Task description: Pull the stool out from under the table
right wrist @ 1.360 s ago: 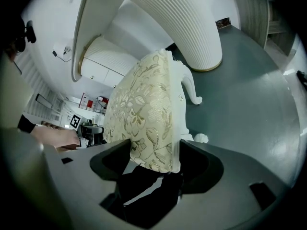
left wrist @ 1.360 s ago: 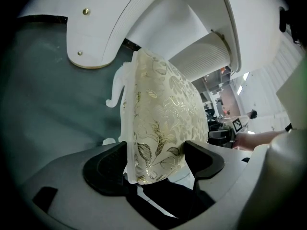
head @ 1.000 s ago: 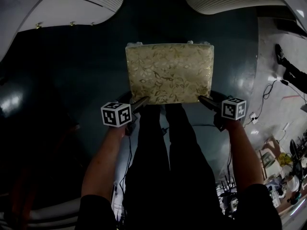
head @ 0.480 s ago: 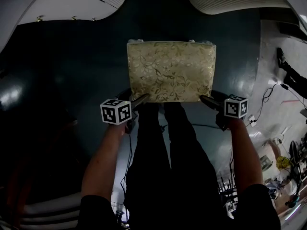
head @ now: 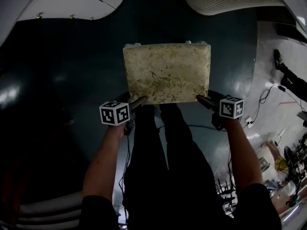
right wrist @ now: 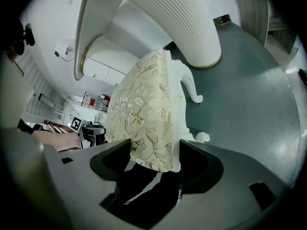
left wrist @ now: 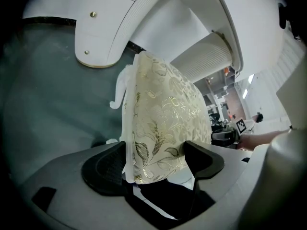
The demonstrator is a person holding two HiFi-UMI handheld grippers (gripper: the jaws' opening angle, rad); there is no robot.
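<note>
**Position.** The stool (head: 167, 73) is standing at the centre of the head view on the dark floor (head: 72, 90). It is lying between the white table (head: 72, 4) parts at the upper left and upper right, and is judged largely clear of them.

**Grip.** The left gripper (head: 140, 101) is being held clamped on the seat's near left corner. The right gripper (head: 200, 99) is clamped on the near right corner. In both gripper views the cushion edge is being pinched between the jaws.

**Step in hand.** The pull is being judged best kept straight, low and equal on both sides, so that the stool is not being skewed. Only soft padding is being gripped, so slipping is being counted a risk.

**Materials.** The seat is showing as a rectangular pad in cream fabric with a shiny gold leaf pattern. A white curled leg (left wrist: 120, 92) is showing below it. The floor is reading smooth and glossy, and the table ribbed and rounded.
</note>
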